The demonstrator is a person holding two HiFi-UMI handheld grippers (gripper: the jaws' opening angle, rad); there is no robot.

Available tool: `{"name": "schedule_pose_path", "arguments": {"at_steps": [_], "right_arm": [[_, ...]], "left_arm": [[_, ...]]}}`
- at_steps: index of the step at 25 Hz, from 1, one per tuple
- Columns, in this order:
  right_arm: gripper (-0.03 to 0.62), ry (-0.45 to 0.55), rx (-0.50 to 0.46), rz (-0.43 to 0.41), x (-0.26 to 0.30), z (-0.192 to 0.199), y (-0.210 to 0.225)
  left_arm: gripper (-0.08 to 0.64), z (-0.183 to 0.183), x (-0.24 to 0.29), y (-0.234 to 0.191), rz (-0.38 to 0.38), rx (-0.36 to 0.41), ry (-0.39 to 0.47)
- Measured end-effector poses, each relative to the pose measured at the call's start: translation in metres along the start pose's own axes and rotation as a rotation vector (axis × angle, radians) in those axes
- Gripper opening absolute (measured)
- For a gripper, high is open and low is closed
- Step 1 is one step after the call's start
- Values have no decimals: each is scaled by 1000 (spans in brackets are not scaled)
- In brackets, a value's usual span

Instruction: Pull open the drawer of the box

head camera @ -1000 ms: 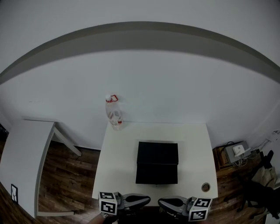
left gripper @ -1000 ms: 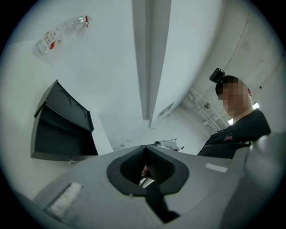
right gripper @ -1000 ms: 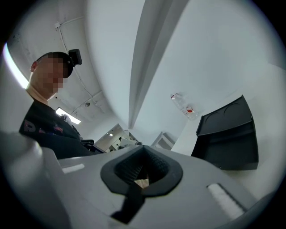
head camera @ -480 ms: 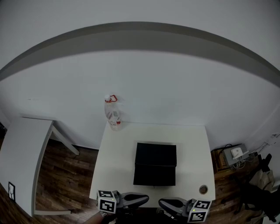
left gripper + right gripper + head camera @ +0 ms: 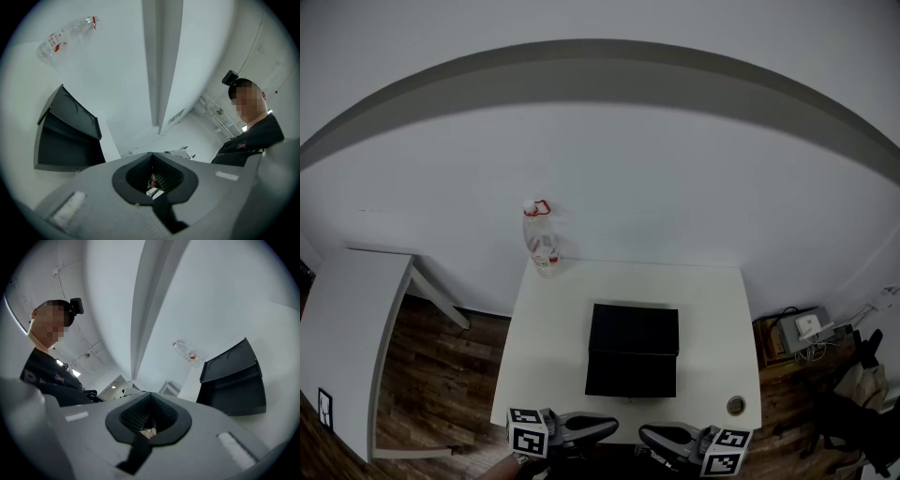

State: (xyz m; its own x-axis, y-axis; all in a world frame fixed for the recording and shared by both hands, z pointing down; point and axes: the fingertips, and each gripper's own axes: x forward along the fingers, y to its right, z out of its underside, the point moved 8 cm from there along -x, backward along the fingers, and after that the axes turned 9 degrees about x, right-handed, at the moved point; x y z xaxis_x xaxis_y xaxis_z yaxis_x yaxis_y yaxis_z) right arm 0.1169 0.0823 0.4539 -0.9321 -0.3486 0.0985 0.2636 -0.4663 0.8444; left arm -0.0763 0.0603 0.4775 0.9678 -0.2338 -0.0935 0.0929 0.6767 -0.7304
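Note:
A black box (image 5: 634, 349) with a drawer front facing me sits in the middle of a white table (image 5: 544, 366). It also shows as the black box (image 5: 65, 133) in the left gripper view and the black box (image 5: 233, 378) in the right gripper view. My left gripper (image 5: 614, 427) and right gripper (image 5: 643, 434) hang side by side at the table's near edge, tips pointing at each other, both shut and empty. Neither touches the box. Left gripper (image 5: 152, 161) and right gripper (image 5: 149, 401) have their jaws together.
A clear plastic bottle (image 5: 541, 237) with a red cap ring stands at the table's far left corner. A small round hole (image 5: 736, 404) sits near the front right corner. Another white table (image 5: 342, 328) stands to the left, and a box with cables (image 5: 806, 328) on the wooden floor to the right.
The head view has shifted slightly, so the table and box sit a little to the left and lower. Both grippers keep their places at the near edge.

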Motion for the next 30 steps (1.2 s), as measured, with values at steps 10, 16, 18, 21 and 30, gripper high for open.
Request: {"name": "schedule_pose_path", "arguments": {"at_steps": [10, 16, 18, 21, 30], "right_arm": [[3, 6, -12, 7, -2, 2, -4], [3, 15, -20, 6, -5, 6, -7], [3, 17, -23, 8, -4, 6, -7], [3, 21, -26, 6, -4, 7, -9], [3, 26, -31, 7, -7, 9, -12]], "left_arm": [[0, 1, 2, 3, 1, 4, -7], [0, 4, 0, 7, 1, 8, -3], [0, 4, -1, 8, 0, 10, -2], [0, 4, -3, 9, -1, 12, -2], [0, 5, -2, 12, 1, 12, 5]]}}
